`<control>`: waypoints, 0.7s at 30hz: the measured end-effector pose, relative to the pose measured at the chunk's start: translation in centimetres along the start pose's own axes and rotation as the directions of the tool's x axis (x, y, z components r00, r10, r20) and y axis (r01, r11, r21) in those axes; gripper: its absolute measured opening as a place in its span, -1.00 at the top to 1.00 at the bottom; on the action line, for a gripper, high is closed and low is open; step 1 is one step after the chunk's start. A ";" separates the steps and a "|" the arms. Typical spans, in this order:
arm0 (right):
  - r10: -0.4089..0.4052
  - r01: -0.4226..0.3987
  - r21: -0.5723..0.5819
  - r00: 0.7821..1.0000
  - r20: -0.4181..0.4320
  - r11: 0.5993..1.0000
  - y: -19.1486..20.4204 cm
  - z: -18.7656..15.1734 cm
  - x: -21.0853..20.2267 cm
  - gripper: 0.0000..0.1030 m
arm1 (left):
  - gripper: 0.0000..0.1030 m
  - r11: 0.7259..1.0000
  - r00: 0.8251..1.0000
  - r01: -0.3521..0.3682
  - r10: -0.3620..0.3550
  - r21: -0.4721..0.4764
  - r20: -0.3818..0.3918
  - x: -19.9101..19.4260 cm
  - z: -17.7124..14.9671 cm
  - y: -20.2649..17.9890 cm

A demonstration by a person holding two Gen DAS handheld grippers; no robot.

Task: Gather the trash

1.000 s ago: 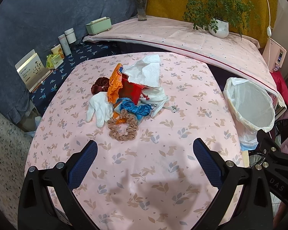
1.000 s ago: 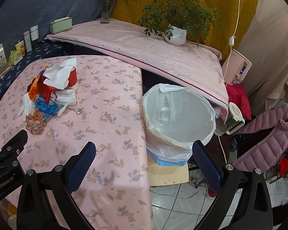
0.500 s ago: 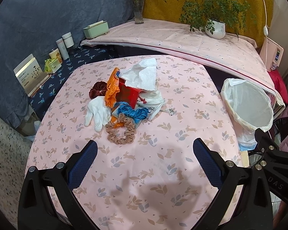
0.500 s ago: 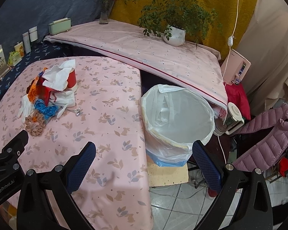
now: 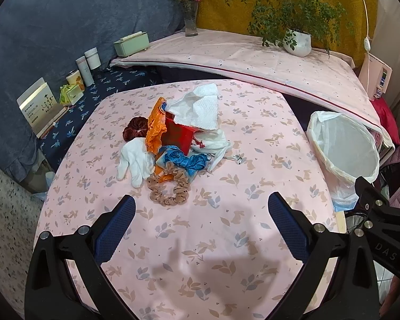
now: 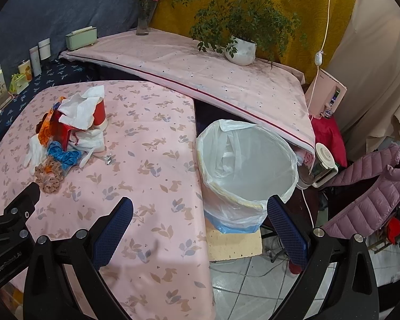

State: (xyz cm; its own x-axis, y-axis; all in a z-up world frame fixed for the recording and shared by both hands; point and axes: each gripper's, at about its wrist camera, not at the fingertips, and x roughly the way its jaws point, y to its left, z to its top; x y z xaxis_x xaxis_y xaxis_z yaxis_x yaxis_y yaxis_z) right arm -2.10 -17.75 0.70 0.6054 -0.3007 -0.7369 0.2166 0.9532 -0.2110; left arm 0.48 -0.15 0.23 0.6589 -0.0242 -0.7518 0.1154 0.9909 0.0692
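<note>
A pile of trash lies mid-table: a white paper towel (image 5: 197, 108) over a red box (image 5: 179, 134), an orange wrapper (image 5: 154, 125), a white glove (image 5: 134, 158), blue ribbon (image 5: 185, 160), a tan scrunchie (image 5: 169, 188) and a dark red scrunchie (image 5: 136, 130). My left gripper (image 5: 201, 217) hangs open above the table, short of the pile, nothing between its fingers. My right gripper (image 6: 200, 218) is open too, over the table's right edge, in front of the white-lined trash bin (image 6: 246, 168). The same pile (image 6: 72, 130) shows at left in the right wrist view.
The bin (image 5: 342, 144) stands off the table's right edge on a low block. A raised pink-covered shelf (image 5: 253, 58) behind holds a potted plant (image 5: 297, 41), flower vase (image 5: 190, 22) and green box (image 5: 132, 43). Jars and cards line the dark shelf (image 5: 74, 96) at left. A pink jacket (image 6: 370, 186) lies at right.
Both cameras have pulled back and slightly up, so the pile and the bin look a little farther. Nothing on the table has moved; both grippers stay open.
</note>
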 end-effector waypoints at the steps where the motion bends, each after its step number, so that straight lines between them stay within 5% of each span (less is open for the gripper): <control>1: -0.004 0.004 -0.002 1.000 0.002 1.000 0.3 0.0 0.0 -0.87 | -0.84 1.000 1.000 0.000 0.000 -0.004 0.003 0.1 0.0 0.1; 21: 0.022 -0.024 0.026 0.998 0.063 0.999 5.5 1.1 0.6 -0.87 | -0.85 0.991 1.000 -0.003 0.001 -0.134 -0.012 3.2 -0.7 7.9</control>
State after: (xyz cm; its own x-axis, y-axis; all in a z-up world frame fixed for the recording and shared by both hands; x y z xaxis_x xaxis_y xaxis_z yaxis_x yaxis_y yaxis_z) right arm 0.25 -12.68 -0.21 0.6572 -0.2811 -0.6994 0.2219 0.9589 -0.1769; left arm 2.99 7.74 -2.10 0.6502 -0.0213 -0.7594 0.0130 0.9998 -0.0169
